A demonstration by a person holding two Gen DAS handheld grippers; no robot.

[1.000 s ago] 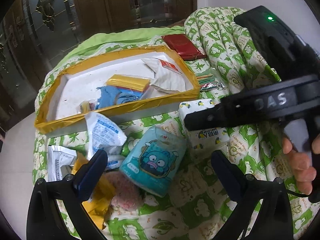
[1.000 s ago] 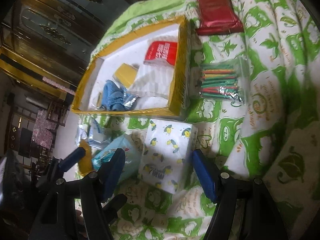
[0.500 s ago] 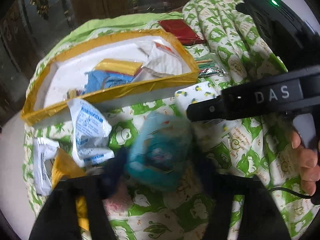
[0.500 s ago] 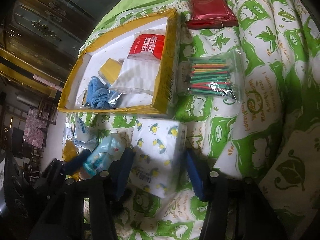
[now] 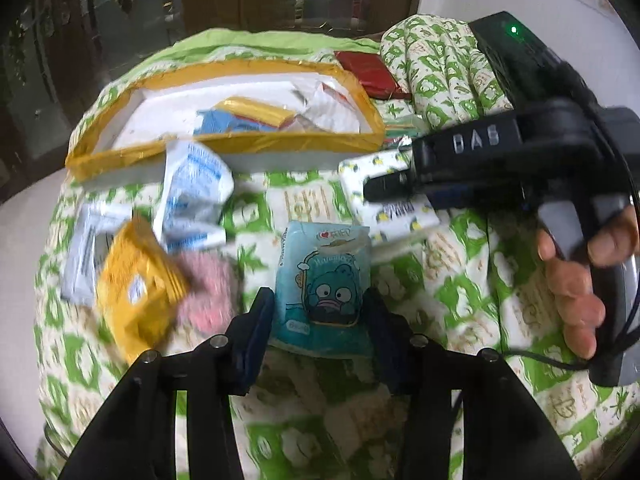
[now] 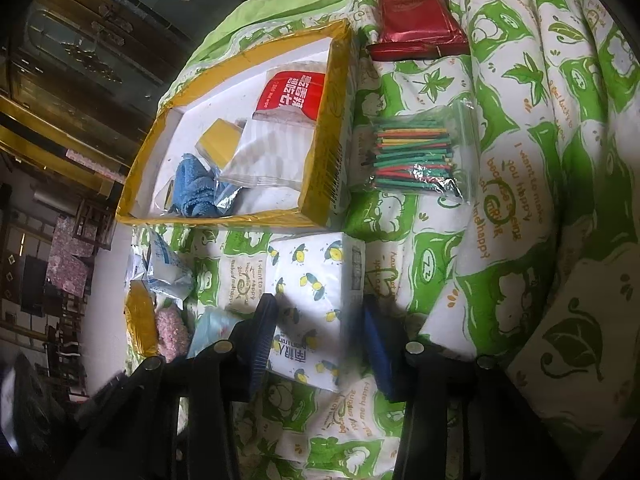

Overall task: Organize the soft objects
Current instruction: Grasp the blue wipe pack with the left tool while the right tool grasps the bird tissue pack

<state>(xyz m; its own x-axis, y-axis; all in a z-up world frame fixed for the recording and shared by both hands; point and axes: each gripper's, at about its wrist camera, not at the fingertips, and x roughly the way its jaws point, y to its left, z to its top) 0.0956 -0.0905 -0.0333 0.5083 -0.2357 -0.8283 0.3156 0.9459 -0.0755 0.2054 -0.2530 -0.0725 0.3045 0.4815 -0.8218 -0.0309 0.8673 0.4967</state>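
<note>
A teal tissue pack with a cartoon face (image 5: 324, 280) sits between the blue pads of my left gripper (image 5: 318, 316). The jaws are closing and the pads touch both of its sides. A white tissue pack printed with lemons (image 6: 312, 276) lies on the green-and-white quilt just in front of the yellow-rimmed box (image 6: 324, 132). My right gripper (image 6: 320, 320) straddles it, jaws closing, pads against its left and right edges. In the left wrist view the same lemon pack (image 5: 400, 216) is partly hidden under the black body of the right gripper, which a hand (image 5: 572, 280) holds.
In the box lie a blue cloth (image 6: 192, 188), a yellow packet and a red-and-white bag. A yellow pouch (image 5: 136, 280), a pink fluffy item (image 5: 208, 292) and white-blue sachets (image 5: 192, 188) lie at the left. A red pouch (image 6: 416, 20) and a bag of coloured sticks (image 6: 416, 156) lie beyond.
Both pairs of jaws have narrowed from wide open onto their packs. The left gripper has slid forward around the teal pack, which now stands upright between the pads. The right hand stayed put.
</note>
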